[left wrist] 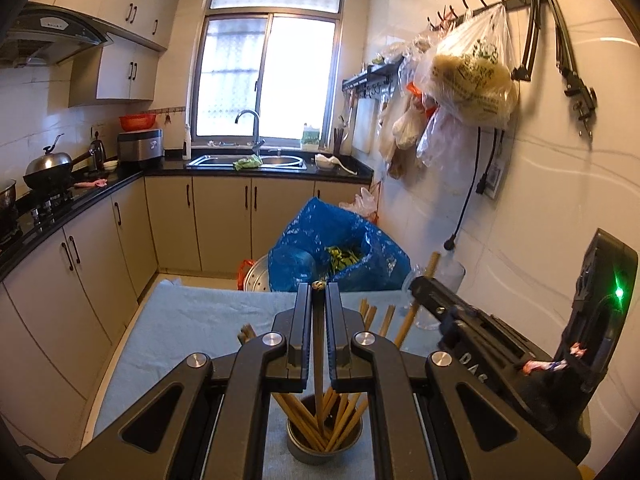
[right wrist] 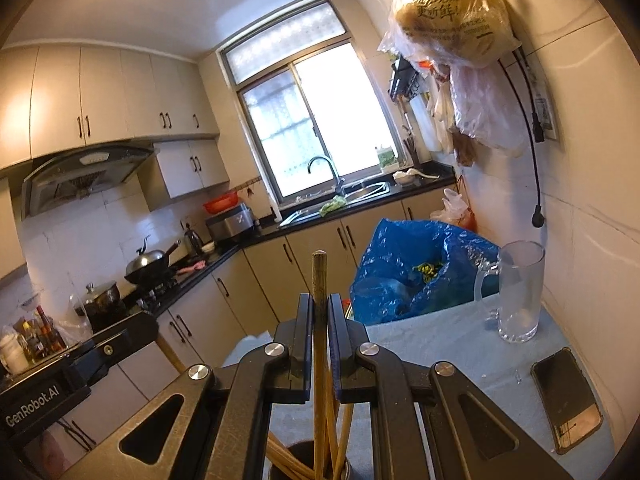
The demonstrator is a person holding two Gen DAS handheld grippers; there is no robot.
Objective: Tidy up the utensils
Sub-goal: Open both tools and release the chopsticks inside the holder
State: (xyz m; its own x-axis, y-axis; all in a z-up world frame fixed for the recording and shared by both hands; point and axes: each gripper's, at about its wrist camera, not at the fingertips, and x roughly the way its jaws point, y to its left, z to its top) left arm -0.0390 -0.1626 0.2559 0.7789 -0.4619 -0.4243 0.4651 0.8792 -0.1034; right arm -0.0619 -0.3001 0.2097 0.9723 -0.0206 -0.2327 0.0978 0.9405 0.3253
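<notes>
The blue-cloth counter (left wrist: pixel 192 312) fills the lower frame. Low centre sits a round metal cup (left wrist: pixel 325 440), already bristling with slim bamboo chopsticks; a few loose chopsticks (left wrist: pixel 384 320) remain mid-frame. Left gripper (left wrist: pixel 319 292) and right gripper (right wrist: pixel 319 304) each have fingers pinched nearly closed on one chopstick above it.

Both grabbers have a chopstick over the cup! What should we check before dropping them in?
1. Left gripper shut on a chopstick: ok.
2. Right gripper shut on its chopstick: ok.
3. Both chopstick tips reach into the cup: ok.
4. Cup upright on the cloth: ok.
5. Room left in the cup: cannot tell.
6. Glass mug and phone away from the cup: ok.
</notes>
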